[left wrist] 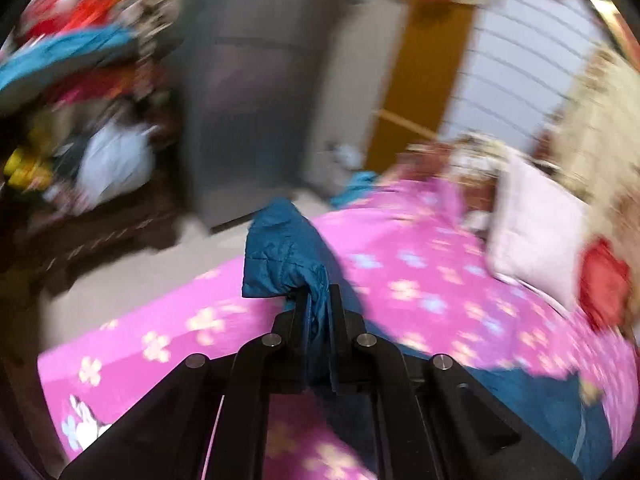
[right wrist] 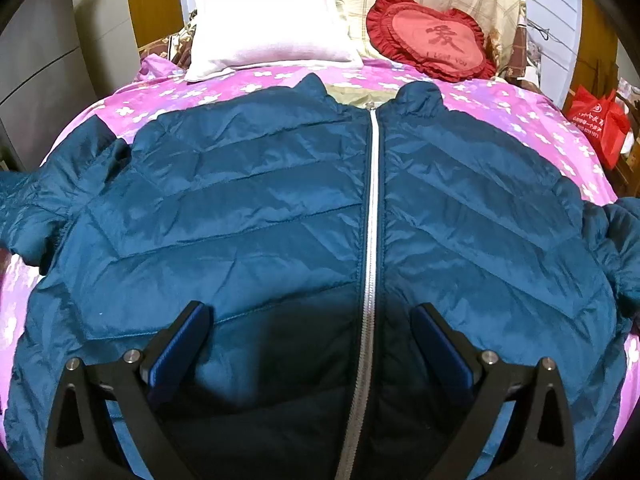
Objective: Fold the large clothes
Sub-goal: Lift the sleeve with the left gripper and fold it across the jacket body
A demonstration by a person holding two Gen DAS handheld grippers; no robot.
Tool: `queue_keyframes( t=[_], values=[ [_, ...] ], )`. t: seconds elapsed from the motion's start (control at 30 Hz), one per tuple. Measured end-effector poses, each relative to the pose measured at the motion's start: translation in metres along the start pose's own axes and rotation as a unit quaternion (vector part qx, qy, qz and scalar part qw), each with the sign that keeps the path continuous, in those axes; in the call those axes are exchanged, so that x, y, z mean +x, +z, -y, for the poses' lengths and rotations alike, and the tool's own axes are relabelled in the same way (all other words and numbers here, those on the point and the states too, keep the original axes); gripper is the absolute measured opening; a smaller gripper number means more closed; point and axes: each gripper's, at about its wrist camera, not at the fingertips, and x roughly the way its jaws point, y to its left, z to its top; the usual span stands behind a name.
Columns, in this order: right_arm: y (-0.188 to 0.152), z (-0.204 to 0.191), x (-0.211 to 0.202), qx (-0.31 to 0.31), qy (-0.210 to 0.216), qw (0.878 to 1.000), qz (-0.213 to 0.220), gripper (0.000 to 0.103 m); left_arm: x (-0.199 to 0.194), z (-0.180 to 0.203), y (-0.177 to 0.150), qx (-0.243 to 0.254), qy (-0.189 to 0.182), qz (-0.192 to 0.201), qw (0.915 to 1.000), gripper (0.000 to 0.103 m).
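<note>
A teal quilted puffer jacket [right wrist: 256, 216] lies front up on the pink flowered bedspread [right wrist: 520, 120], its white zipper [right wrist: 373, 208] closed down the middle and both sleeves spread to the sides. My right gripper [right wrist: 310, 324] hovers open over the jacket's lower front, one finger on each side of the zipper, nothing between them. In the blurred left wrist view my left gripper [left wrist: 318, 300] is shut on the jacket's sleeve end [left wrist: 280, 256], which stands lifted above the bedspread [left wrist: 400, 264]; the rest of the jacket [left wrist: 520, 392] trails off to the lower right.
A white pillow [right wrist: 272, 36] and a red heart-shaped cushion [right wrist: 432, 38] lie at the head of the bed. A red bag [right wrist: 600, 124] sits at the right. Left of the bed are a grey cabinet [left wrist: 248, 92] and a cluttered pile of clothes [left wrist: 80, 80].
</note>
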Motion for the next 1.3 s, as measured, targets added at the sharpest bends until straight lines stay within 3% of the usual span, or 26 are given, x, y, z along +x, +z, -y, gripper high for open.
queue_keyframes(
  t=[0.17, 0.27, 0.4, 0.6, 0.8, 1.1, 1.3],
  values=[
    [-0.004, 0.010, -0.020, 0.009, 0.013, 1.000, 0.006, 0.103, -0.055, 0.083, -0.025, 0.062, -0.109, 0.003, 0.9921, 0.000],
    [-0.006, 0.021, -0.035, 0.006, 0.011, 1.000, 0.012, 0.103, -0.075, 0.134, -0.051, 0.101, -0.164, -0.010, 0.9812, 0.000],
    [-0.008, 0.047, -0.057, 0.012, -0.001, 1.000, 0.022, 0.103, -0.086, 0.200, -0.096, 0.152, -0.210, -0.039, 0.9650, 0.000],
    [-0.015, 0.090, -0.076, 0.023, -0.025, 0.999, 0.027, 0.103, -0.086, 0.268, -0.153, 0.169, -0.237, -0.082, 0.9532, 0.000],
    [-0.026, 0.123, -0.086, 0.037, -0.034, 0.998, 0.028, 0.103, -0.087, 0.315, -0.210, 0.211, -0.240, -0.105, 0.9419, 0.000],
    [-0.035, 0.160, -0.079, 0.069, -0.037, 0.997, 0.019, 0.103, -0.074, 0.354, -0.276, 0.241, -0.248, -0.153, 0.9256, 0.000],
    [-0.040, 0.171, -0.069, 0.088, -0.029, 0.996, 0.008, 0.103, -0.062, 0.371, -0.309, 0.231, -0.289, -0.210, 0.9049, 0.000]
  ],
)
